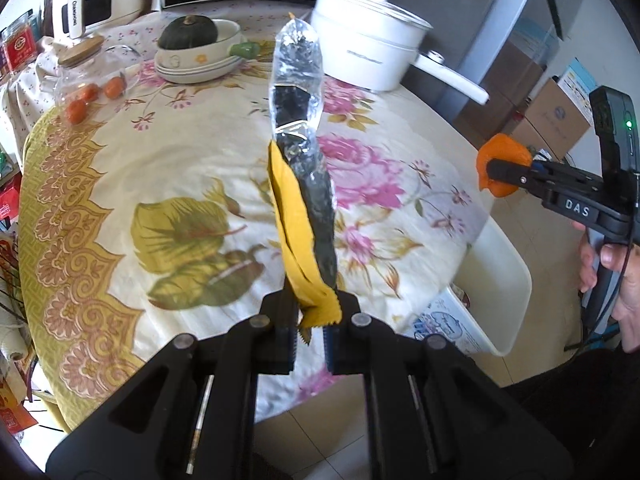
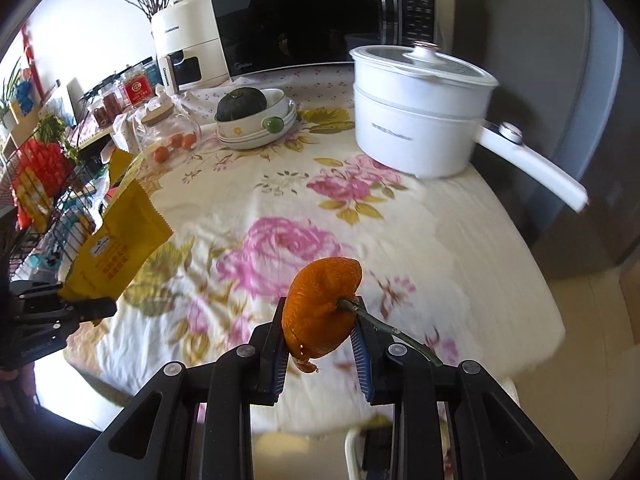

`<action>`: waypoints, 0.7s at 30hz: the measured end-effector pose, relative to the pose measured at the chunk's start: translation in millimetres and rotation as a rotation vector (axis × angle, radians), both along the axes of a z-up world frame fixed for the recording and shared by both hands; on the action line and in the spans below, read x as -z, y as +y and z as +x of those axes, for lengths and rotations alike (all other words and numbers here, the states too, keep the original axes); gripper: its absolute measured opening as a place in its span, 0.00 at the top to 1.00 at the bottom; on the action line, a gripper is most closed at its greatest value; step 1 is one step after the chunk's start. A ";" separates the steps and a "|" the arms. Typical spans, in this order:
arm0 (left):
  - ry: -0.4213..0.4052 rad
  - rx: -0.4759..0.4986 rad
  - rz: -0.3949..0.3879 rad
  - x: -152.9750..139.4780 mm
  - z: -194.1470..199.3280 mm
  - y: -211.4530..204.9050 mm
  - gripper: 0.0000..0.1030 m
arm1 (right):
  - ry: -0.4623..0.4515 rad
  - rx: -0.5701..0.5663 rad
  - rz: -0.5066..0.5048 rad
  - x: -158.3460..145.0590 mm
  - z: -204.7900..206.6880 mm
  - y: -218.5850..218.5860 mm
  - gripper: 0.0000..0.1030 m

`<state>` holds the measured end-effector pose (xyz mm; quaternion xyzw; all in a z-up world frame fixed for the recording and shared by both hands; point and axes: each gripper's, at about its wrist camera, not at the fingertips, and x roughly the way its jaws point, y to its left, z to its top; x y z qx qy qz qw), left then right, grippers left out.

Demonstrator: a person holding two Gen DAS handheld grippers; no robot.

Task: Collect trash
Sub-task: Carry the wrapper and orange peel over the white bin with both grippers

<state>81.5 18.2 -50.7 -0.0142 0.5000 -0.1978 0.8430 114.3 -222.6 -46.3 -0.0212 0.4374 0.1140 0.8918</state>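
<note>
- Left gripper [image 1: 310, 320] pinches a yellow wrapper [image 1: 294, 236] (clear plastic at its far end) above the table's [image 1: 120, 184] near edge.
- Right gripper [image 2: 318, 336] clamps an orange peel [image 2: 320, 312], stem attached, over the table's edge.
- White pot [image 2: 420, 120] sits at the far corner.

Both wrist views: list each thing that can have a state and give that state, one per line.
Left claw: shut on the yellow snack bag.
Yellow snack bag: held off the table, looks empty and flattened.
Right claw: shut on the orange peel.
Orange peel: held in the air, stem attached.
White pot: lid on, on the table.
Glass jar: lid on, small orange fruits inside.
Microwave: door closed.
</note>
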 end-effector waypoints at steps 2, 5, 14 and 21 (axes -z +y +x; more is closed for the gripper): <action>-0.006 0.015 0.002 1.1 -6.1 -6.4 0.89 | -0.001 0.009 0.000 0.1 -13.9 -7.7 0.72; -0.007 0.039 0.010 5.0 -11.2 -17.2 0.89 | 0.002 0.023 0.009 4.0 -27.7 -18.4 0.72; 0.028 0.156 -0.009 16.9 -23.1 -68.1 0.89 | 0.075 0.116 0.031 21.4 -54.0 -62.3 0.72; 0.038 0.221 -0.012 21.9 -26.7 -105.6 0.89 | 0.117 0.186 0.021 38.6 -67.8 -101.4 0.72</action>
